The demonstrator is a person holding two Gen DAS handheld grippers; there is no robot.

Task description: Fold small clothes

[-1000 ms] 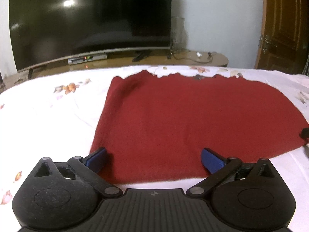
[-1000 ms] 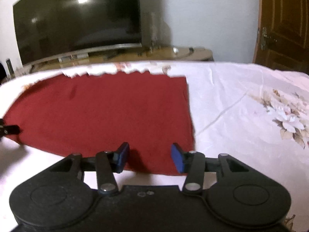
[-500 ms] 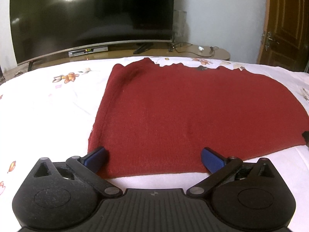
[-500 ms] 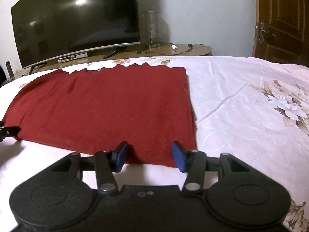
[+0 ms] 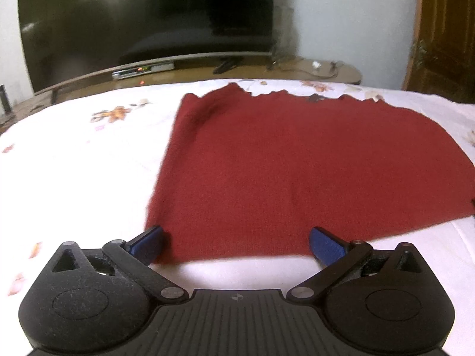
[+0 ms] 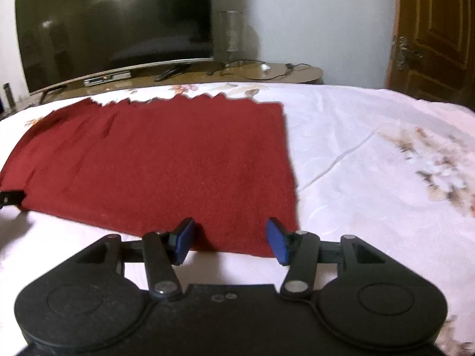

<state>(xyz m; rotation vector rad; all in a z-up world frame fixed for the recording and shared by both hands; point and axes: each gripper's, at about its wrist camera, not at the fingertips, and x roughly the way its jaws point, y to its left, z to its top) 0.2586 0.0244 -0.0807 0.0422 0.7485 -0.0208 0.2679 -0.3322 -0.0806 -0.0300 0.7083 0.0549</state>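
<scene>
Closest to me, my left claw (image 5: 236, 244) is spread wide, its two blue pads (image 5: 325, 244) set apart at the near edge of a dark red knitted garment (image 5: 297, 172). One pad sits at the garment's near left corner, the other further along that same hem. I hold nothing in it.

My right claw (image 6: 231, 241) is open at a moderate width, also empty. Its blue pads (image 6: 184, 238) straddle the near hem close to the garment (image 6: 166, 166)'s right corner. At the far left of the right wrist view, a small black part of the other tool shows at the garment's edge.

The garment lies spread flat on a bed covered by a white sheet (image 6: 371, 154) printed with faded flowers. It takes up the middle of the bed, and its far hem is wavy, near the bed's far edge.

Beyond the bed stands a low wooden TV stand (image 6: 267, 72) with cables on it, carrying a large dark curved television (image 5: 142, 20). A brown wooden door (image 6: 433, 29) is at the far right. Both views are slightly blurred.
</scene>
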